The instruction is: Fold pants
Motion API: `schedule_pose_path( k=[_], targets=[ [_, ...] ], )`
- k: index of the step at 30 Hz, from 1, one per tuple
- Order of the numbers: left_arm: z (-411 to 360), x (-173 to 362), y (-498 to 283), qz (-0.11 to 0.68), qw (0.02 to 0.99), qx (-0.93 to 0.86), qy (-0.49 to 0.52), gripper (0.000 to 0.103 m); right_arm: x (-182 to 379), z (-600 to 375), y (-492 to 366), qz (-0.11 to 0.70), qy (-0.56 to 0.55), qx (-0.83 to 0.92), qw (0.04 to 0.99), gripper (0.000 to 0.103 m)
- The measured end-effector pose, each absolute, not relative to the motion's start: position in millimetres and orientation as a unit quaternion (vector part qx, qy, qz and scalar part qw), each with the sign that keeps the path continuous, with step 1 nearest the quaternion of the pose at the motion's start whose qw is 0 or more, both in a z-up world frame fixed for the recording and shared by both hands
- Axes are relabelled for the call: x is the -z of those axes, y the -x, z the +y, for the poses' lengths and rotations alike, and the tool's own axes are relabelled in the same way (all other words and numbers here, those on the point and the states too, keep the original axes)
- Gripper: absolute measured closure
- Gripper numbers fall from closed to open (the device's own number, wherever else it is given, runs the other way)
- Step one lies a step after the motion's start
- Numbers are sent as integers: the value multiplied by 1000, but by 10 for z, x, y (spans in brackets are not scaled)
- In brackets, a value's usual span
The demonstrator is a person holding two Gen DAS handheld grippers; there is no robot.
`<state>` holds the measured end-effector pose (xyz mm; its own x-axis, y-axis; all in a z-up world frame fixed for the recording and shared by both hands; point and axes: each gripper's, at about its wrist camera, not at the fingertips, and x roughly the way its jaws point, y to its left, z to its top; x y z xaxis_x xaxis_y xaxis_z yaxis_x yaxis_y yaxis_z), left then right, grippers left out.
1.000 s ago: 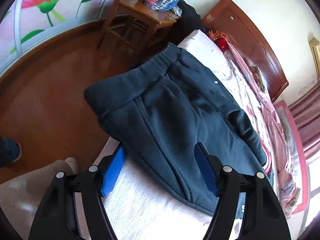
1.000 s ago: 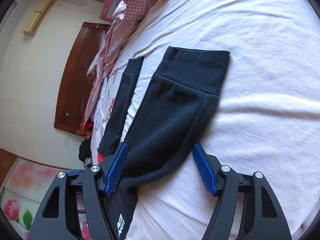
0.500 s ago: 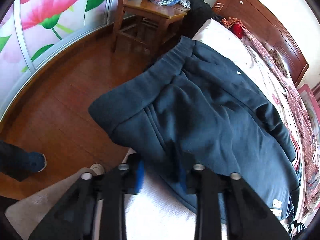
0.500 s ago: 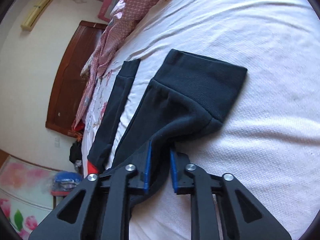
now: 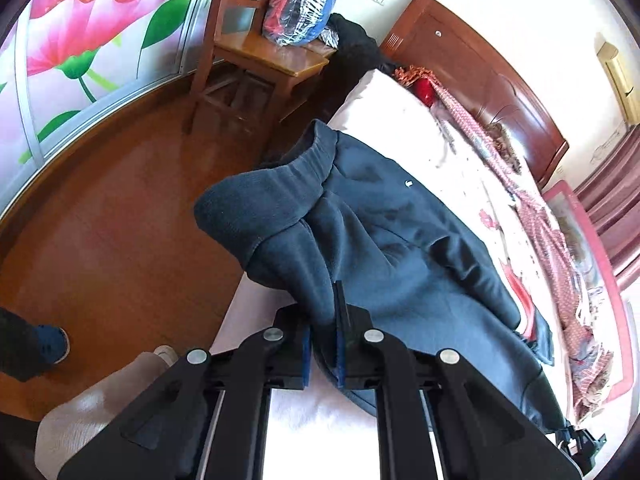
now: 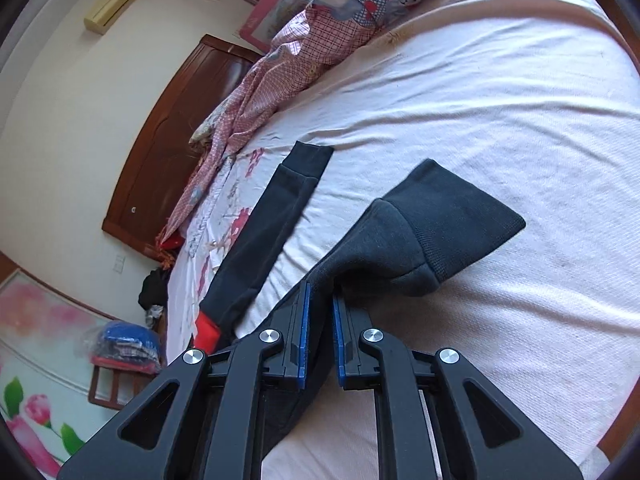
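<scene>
Now that both sets of jaws, apart a second ago, have clamped cloth, your left gripper (image 5: 323, 332) pinches the pants (image 5: 400, 248) near the waistband and your right gripper (image 6: 320, 332) the near leg, cuff (image 6: 448, 220) at one o'clock, lifted off the bed (image 6: 500, 100); fold toward the far leg (image 6: 272, 220) at eleven

Pants (image 5: 400, 240) lay across the bed (image 6: 500, 92), waistband (image 5: 288, 184) overhanging its edge, a chair (image 5: 260, 56) on the floor (image 5: 112, 220) behind.

Left tool (image 5: 323, 346) clamped on fabric; right tool (image 6: 320, 344) likewise.
</scene>
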<state>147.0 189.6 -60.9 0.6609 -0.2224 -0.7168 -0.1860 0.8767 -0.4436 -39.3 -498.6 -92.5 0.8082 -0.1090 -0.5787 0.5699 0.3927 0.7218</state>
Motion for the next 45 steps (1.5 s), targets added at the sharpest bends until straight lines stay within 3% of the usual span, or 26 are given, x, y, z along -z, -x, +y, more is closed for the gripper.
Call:
schedule_pose_path(
  k=[16,23,25,30,32,34,40,42,45],
  targets=[
    [2129,816,-616,447,847,9,287,95,969,-5168,990,238,-508,230,795,94],
    [2026,1054,-606,473,839,-15,269,93,1142,-5168,995,250,-511,231,789,93],
    [2003,1084,-620,481,839,-27,252,84,1197,-5177,1002,259,-510,235,786,93],
    [2095,1028,-524,464,844,-43,267,48,1256,-5199,1078,263,-514,226,784,68],
    [2111,929,-460,437,858,-52,264,44,1273,-5223,1126,261,-520,229,780,68],
    [2107,762,-398,400,879,-62,254,30,1305,-5259,1176,252,-539,226,771,68],
    [1957,454,-418,357,908,-44,215,22,1357,-5324,1348,232,-556,250,758,67],
    [1866,443,-489,368,907,-23,203,21,1369,-5369,1421,232,-548,287,751,48],
    [1729,487,-596,393,900,9,191,18,1354,-5459,1550,216,-550,312,744,43]
  ],
)
